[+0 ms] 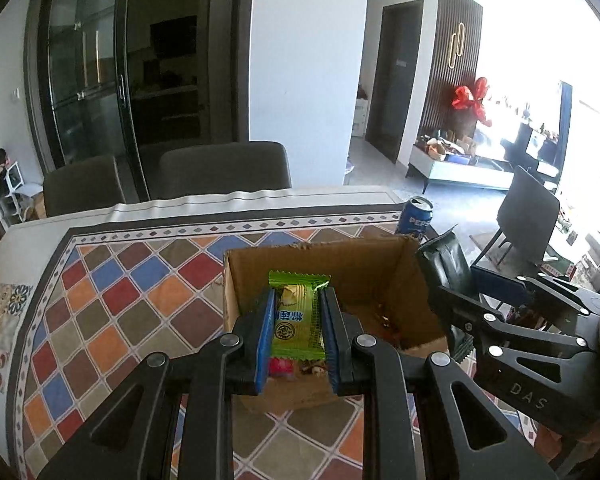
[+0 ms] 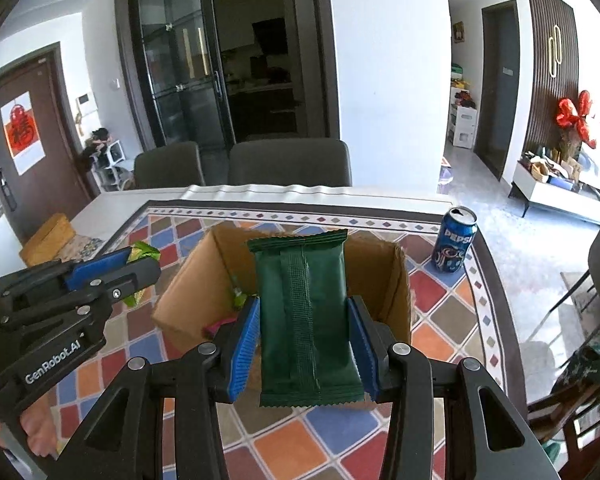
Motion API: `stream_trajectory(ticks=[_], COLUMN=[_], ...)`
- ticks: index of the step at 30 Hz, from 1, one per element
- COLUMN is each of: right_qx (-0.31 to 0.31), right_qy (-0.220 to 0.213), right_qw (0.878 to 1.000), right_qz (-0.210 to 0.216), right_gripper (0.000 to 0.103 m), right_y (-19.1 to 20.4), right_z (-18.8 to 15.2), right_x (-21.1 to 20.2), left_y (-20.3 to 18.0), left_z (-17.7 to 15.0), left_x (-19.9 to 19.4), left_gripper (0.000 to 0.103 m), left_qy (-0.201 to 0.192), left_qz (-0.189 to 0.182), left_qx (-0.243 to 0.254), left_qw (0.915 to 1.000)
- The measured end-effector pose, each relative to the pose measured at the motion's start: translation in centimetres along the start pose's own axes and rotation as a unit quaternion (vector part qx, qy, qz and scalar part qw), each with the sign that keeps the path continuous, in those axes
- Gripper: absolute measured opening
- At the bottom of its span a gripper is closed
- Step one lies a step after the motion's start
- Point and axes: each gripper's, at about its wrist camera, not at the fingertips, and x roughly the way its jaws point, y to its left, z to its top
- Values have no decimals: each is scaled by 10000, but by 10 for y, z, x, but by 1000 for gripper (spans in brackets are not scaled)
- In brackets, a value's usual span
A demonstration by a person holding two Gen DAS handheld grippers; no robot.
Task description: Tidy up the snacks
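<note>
1. The left gripper clamps a light-green snack packet between its blue pads, held over the near-left part of the open cardboard box.
2. The box sits on the chequered tablecloth.
3. The right gripper pinches a dark-green snack pouch upright above the box's near edge.
4. A Pepsi can stands beyond the box's far-right corner.

Box floor contents mostly hidden behind green pkt & fingers.
</note>
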Motion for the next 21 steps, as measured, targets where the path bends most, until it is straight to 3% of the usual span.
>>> stream_trajectory(ticks=[6, 9, 12, 16, 21], right_qx=[-47, -12, 28, 35, 76], right_qy=[106, 175, 252, 171, 38], right_qw=[9999, 9998, 9994, 9990, 9991], right_qz=[-95, -113, -238, -423, -425], right_gripper=[45, 47, 62, 63, 69], right_y=[-3, -5, -9, -11, -10], right_z=[11, 15, 15, 11, -1], right_x=[16, 25, 30, 24, 5], left_y=[4, 6, 5, 3, -2], left_z=[10, 11, 7, -1, -16], left_x=[24, 31, 28, 15, -13], left_gripper=[25, 47, 50, 64, 74], left_qy=[170, 262, 223, 110, -163], left_qz=[-15, 57, 348, 530, 717], left_qx=[-90, -85, -9, 42, 80], left_qw=[9998, 9996, 9991, 9985, 9973])
